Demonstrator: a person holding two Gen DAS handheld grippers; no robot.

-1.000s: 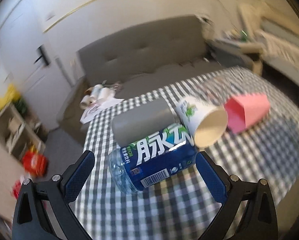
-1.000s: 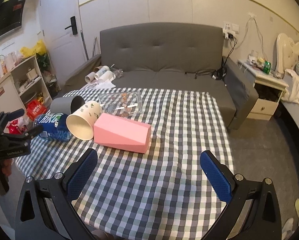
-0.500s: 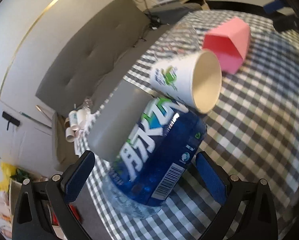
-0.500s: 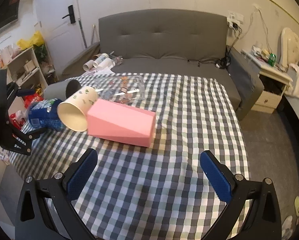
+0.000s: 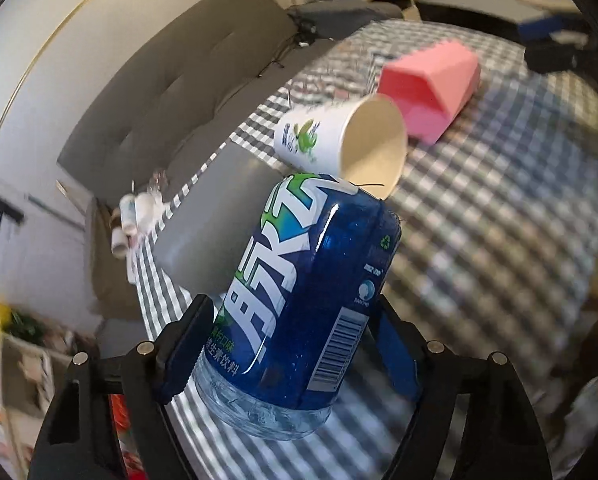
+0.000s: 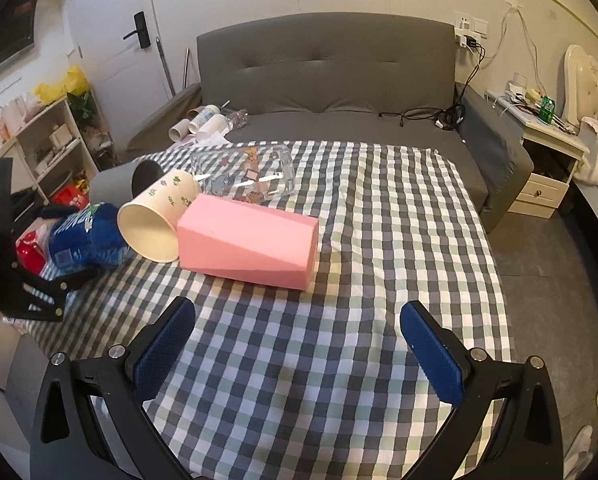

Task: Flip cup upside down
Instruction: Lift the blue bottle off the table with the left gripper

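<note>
On the checked-cloth desk [image 6: 379, 240] before the grey sofa, your left claw [image 5: 291, 344] brackets the blue-labelled cut plastic bottle cup [image 5: 299, 300] lying at the left edge; contact is unclear. It's probably light, slick, crushable: squeeze mid-label gently. Your right claw [image 6: 299, 336] hangs open, empty.

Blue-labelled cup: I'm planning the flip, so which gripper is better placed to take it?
Left. The left gripper already straddles the blue-labelled cup, fingers on both sides. The right gripper is open over bare tablecloth, apart from it.
</note>
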